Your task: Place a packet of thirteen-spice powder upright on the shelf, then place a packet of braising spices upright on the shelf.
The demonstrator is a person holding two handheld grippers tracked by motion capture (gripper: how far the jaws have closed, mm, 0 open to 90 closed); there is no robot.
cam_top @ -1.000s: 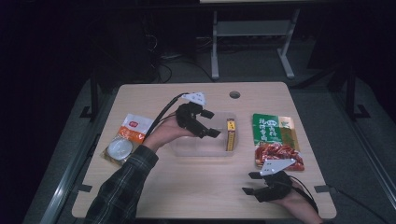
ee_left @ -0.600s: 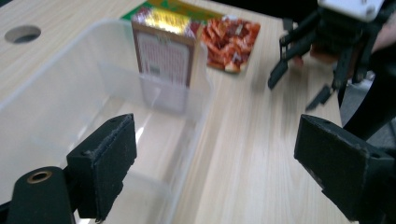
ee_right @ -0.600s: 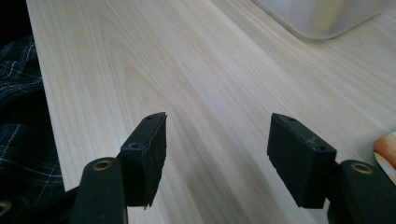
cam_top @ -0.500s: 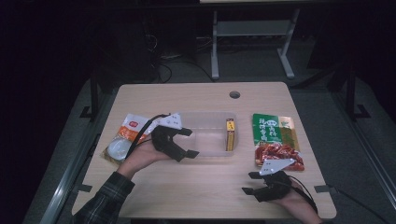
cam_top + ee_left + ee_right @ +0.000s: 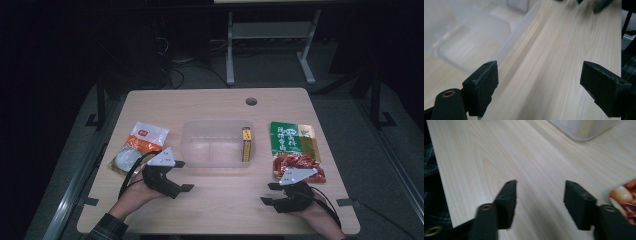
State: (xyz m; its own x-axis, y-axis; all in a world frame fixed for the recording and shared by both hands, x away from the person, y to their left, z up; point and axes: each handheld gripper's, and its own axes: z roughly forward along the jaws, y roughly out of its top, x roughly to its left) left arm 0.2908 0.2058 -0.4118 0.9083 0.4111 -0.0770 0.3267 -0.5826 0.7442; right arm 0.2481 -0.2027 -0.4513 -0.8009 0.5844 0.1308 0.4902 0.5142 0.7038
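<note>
A clear plastic bin (image 5: 216,145) stands mid-table with a yellow-and-red box (image 5: 246,144) upright against its right wall. My left gripper (image 5: 181,176) rests open on the table just left of the bin's front corner; nothing lies between its jaws, and the bin's wall (image 5: 506,37) runs past them. My right gripper (image 5: 269,193) sits open near the front edge, empty, with the red snack packet (image 5: 297,164) just behind it and its corner (image 5: 625,197) beside the right jaw.
A white-and-orange pouch (image 5: 145,139) and a round white pack (image 5: 126,160) lie at the left. A green packet (image 5: 292,137) lies at the right, behind the red one. A cable hole (image 5: 251,101) is at the back. The table's front edge (image 5: 220,231) is close.
My left gripper has pulled back from over the bin, down and left to the table's front left. The yellow-and-red box stays in the bin. The right gripper has stayed put.
</note>
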